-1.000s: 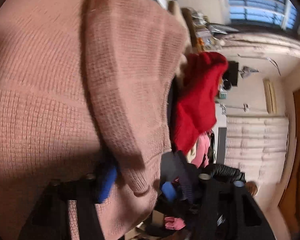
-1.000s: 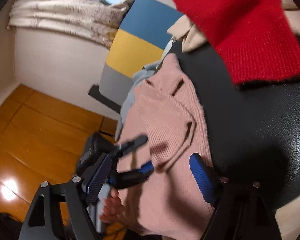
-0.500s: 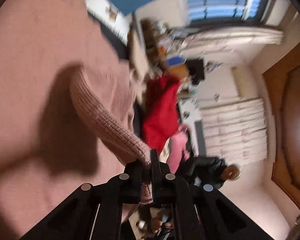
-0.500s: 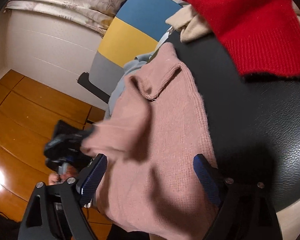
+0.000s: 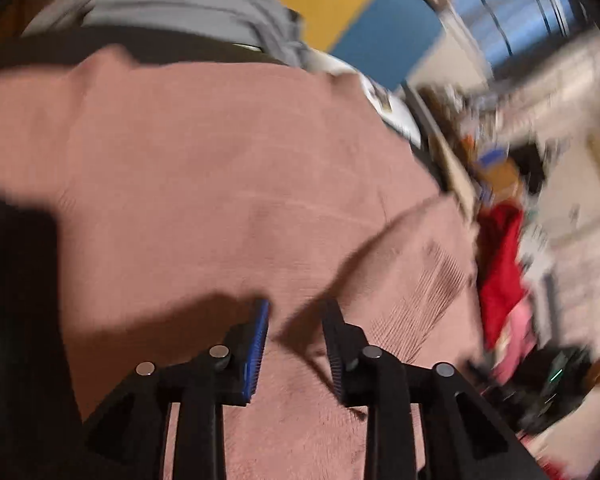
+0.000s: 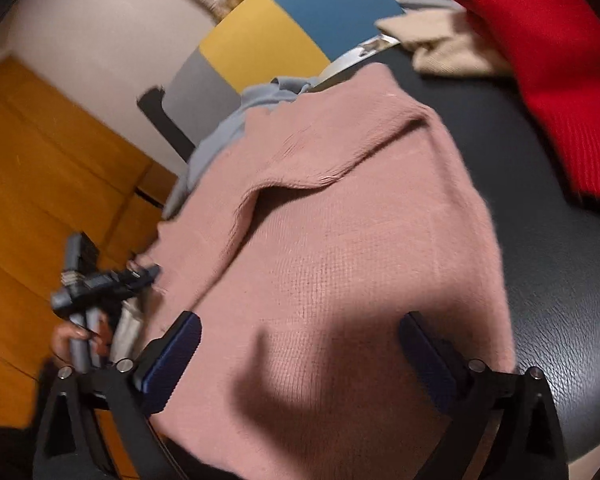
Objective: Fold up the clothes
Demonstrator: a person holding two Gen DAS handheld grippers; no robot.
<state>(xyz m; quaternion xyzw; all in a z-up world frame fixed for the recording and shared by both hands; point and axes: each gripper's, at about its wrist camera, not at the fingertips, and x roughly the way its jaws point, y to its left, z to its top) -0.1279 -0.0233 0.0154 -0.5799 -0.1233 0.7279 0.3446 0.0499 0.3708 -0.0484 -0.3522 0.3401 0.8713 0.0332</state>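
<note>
A pink knit sweater point(image 6: 340, 264) lies spread on a black leather surface point(image 6: 560, 320), with one sleeve point(image 6: 300, 172) folded across its upper part. It fills the left wrist view point(image 5: 220, 184) too. My right gripper point(image 6: 300, 344) hovers wide open and empty over the sweater's lower part. My left gripper point(image 5: 296, 320) is open with a narrow gap, empty, just above the sweater. The left gripper also shows in the right wrist view point(image 6: 100, 284), at the sweater's left edge, held by a hand.
A red sweater point(image 6: 548, 60) and a beige garment point(image 6: 448, 48) lie at the far right of the black surface. A grey-blue garment point(image 6: 228, 124) lies beyond the pink sweater. A blue, yellow and grey panel point(image 6: 280, 28) stands behind. Wooden floor point(image 6: 40, 184) is on the left.
My left gripper, shut on the pink sleeve half a second ago, has let go and opened; the sleeve now lies folded over the sweater. My right gripper stays open, slightly closer.
</note>
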